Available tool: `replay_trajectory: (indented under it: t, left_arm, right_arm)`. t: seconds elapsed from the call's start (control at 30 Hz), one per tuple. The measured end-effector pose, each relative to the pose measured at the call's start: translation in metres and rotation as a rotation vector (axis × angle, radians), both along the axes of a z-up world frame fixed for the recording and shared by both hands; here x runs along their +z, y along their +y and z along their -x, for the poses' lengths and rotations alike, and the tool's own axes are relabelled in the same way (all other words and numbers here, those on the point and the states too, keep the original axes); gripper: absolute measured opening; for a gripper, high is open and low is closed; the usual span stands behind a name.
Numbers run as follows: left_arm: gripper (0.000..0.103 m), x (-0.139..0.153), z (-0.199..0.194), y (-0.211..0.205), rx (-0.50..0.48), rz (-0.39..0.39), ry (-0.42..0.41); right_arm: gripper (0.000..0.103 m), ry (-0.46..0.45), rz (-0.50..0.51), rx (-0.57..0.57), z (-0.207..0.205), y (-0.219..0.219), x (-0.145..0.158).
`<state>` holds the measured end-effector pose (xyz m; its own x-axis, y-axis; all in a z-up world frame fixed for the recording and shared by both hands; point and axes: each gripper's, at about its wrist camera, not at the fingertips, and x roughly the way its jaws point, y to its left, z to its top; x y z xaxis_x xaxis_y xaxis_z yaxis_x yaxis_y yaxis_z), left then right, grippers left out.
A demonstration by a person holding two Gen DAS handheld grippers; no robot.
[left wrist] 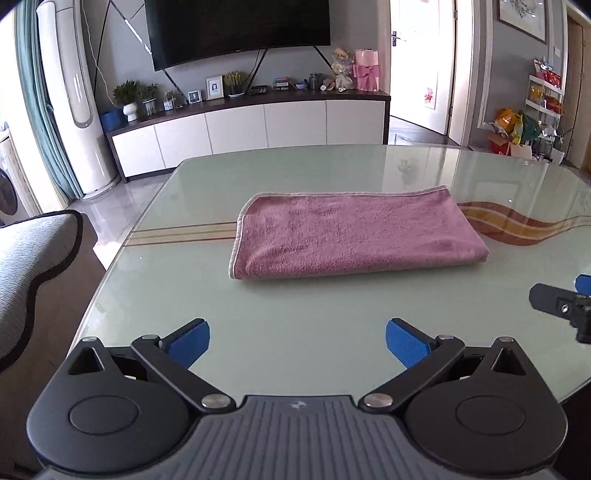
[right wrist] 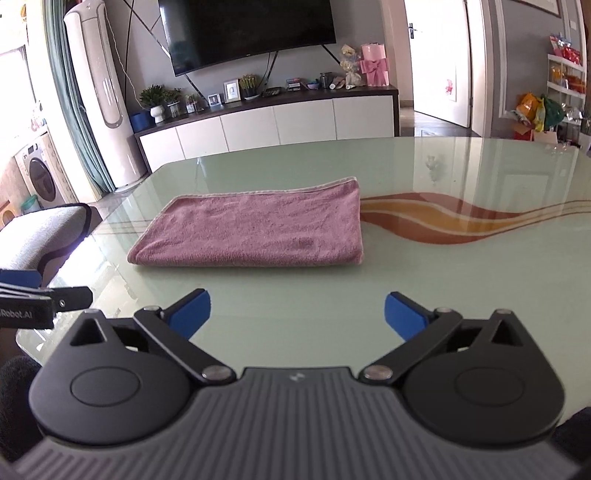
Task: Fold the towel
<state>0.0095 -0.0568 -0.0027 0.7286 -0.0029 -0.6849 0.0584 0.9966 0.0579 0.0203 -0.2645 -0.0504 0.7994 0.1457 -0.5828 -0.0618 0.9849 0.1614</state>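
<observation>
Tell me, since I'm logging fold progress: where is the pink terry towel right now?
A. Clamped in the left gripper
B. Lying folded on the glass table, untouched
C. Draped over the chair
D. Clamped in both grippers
B: the pink terry towel lies folded on the glass table, with both grippers open and short of it.

Glass table (left wrist: 332,306), wall television (left wrist: 236,29), white sideboard (left wrist: 258,129), tower air conditioner (left wrist: 74,99), upholstered chair (left wrist: 29,258)
</observation>
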Motion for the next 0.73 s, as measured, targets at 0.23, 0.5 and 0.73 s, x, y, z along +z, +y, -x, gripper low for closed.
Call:
replay_trajectory:
  t: [0.23, 0.5, 0.73]
  left_arm:
    - [0.102, 0.005, 0.008, -0.012, -0.02, -0.031, -0.013]
    - [0.102, 0.005, 0.009, -0.015, -0.034, -0.025, -0.008]
    - [0.102, 0.005, 0.011, -0.014, -0.038, -0.024, -0.019]
  right_arm:
    - [0.103, 0.001, 0.0, -0.008, 0.0, -0.002, -0.005]
    - [0.103, 0.012, -0.007, -0.012, -0.001, -0.003, -0.011]
    - [0.103, 0.016, -0.011, -0.007, -0.001, -0.002, -0.014]
